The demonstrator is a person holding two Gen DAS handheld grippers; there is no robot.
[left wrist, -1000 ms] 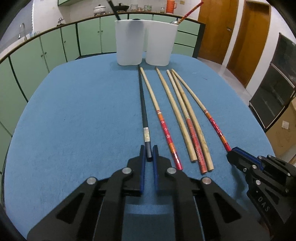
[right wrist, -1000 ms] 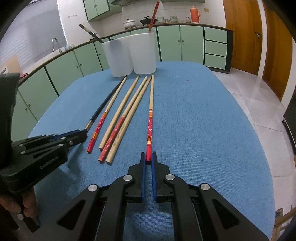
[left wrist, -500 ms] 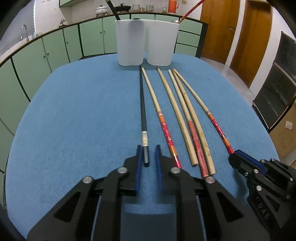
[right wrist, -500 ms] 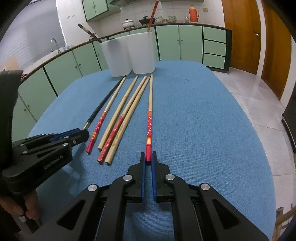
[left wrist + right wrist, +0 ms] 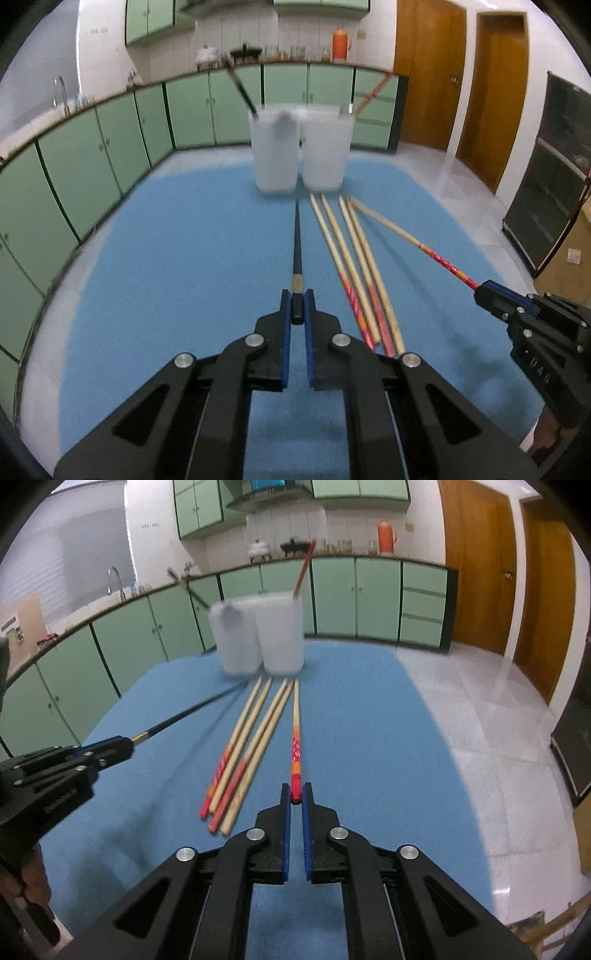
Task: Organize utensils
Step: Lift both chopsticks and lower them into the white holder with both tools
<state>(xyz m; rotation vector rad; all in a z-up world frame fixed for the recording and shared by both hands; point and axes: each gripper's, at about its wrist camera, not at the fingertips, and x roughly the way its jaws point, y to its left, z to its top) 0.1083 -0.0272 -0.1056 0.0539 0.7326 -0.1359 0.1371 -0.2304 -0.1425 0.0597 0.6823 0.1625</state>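
My left gripper [image 5: 297,308] is clamped on the black chopstick [image 5: 296,240], my right gripper [image 5: 295,794] on the red one [image 5: 295,746]; both sticks point straight ahead at the cups [image 5: 299,147]

A: What sits nearest the camera?

B: The left gripper [image 5: 297,308], its blue-lined jaws clamped on the near end of a black chopstick [image 5: 296,251] that points far toward two white containers [image 5: 301,153].

A: And to the right?

B: Four wooden chopsticks [image 5: 360,266] lie side by side on the blue table mat [image 5: 166,258]. Further right, the right gripper [image 5: 484,291] grips the red end of a fifth chopstick [image 5: 410,238]. The containers are blurred; each has a utensil leaning out.
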